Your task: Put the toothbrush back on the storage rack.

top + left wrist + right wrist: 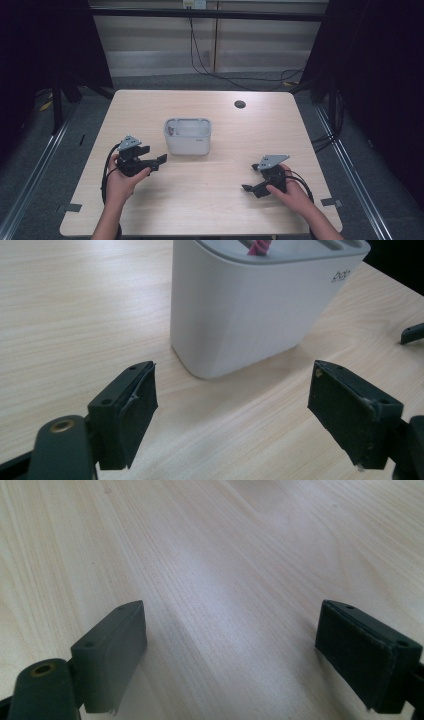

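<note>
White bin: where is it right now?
High view: the bin sits mid-table, just right of the open left gripper; the right gripper is farther off.

Evenly lit table (210,200) from above, dark surroundings either side. Soft shadow under the white container (250,305). Blurred close up along the near claw pads (112,655).

Surface (210,185): pale wood-grain finish, fine straight lines, smooth, a soft sheen where light falls. Container (240,310): white plastic, smooth, matt to slightly satin walls; grey inset top, also plastic-looking; small grey lettering near one corner. Pink thing (259,247) in its top: material cannot be told. Fingers (360,655): black, matt, pads with a faintly rough, rubbery face, edges a little frayed. Small brass-coloured metal rivet (62,426) at the near left.
</note>
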The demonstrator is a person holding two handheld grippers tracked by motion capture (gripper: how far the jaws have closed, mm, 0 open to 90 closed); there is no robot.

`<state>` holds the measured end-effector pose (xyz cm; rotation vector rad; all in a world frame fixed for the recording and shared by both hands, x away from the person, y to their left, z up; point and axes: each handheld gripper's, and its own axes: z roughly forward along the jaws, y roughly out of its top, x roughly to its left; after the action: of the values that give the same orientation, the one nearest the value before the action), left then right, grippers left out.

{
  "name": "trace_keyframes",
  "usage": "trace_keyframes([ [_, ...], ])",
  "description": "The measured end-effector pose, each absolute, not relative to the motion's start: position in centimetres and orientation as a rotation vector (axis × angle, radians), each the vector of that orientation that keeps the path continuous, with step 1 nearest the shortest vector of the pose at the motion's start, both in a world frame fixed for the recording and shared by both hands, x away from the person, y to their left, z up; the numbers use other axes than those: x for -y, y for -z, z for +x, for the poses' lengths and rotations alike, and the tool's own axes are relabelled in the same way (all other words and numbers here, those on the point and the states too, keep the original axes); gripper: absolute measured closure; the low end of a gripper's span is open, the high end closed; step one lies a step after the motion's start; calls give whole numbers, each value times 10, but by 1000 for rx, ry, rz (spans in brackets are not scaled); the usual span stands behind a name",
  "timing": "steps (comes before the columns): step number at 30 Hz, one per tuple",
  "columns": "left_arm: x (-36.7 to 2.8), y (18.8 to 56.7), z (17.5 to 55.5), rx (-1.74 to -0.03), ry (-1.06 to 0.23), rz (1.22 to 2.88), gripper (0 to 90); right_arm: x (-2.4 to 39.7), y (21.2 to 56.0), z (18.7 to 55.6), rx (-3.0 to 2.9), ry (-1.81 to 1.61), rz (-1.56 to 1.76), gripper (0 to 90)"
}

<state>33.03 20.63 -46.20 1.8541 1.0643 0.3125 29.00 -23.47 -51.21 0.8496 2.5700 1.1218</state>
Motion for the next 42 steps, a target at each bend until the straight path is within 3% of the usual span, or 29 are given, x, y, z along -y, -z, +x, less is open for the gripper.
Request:
trace_keyframes([
  [42, -214, 492, 324, -1023, -311, 2002, 195, 235, 512, 290, -2570, -1122, 849, 124],
])
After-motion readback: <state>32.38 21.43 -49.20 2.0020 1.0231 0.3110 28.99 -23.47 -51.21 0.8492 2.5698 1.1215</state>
